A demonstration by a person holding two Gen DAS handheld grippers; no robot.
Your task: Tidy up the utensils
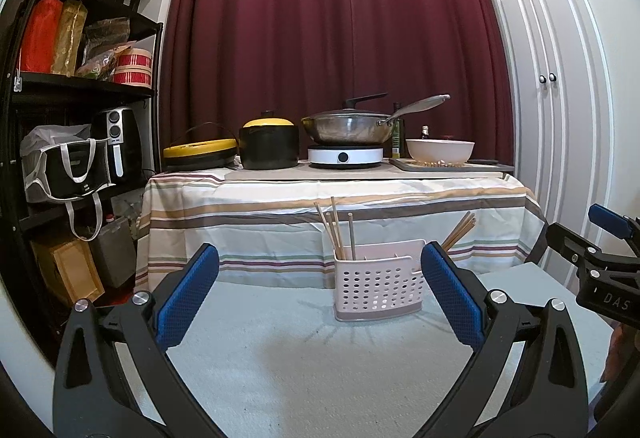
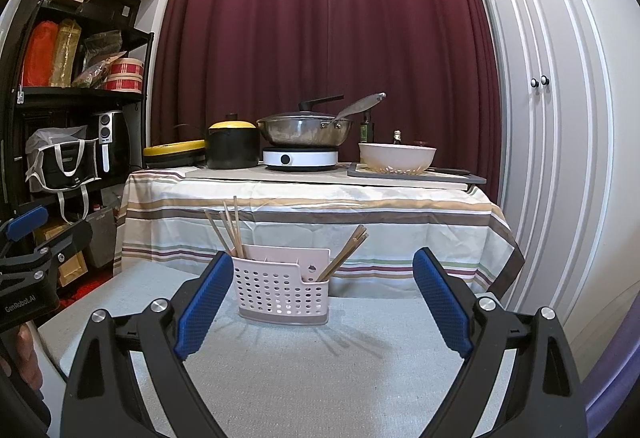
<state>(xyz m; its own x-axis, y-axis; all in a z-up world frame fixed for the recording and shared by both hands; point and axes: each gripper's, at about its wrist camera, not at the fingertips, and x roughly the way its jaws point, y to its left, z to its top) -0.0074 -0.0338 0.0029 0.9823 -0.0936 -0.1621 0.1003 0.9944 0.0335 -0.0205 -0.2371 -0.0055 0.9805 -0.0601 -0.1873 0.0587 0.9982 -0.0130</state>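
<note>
A pink perforated utensil caddy stands upright on the pale grey tabletop. Light wooden chopsticks stick up from its left compartment. Darker chopsticks lean right out of its right compartment. My left gripper is open and empty, a little short of the caddy. My right gripper is also open and empty, with the caddy just beyond its left finger. Each gripper shows at the edge of the other's view.
Behind stands a table with a striped cloth bearing a black pot, a wok on an induction hob, and a white bowl. A black shelf unit fills the left; white cupboard doors the right.
</note>
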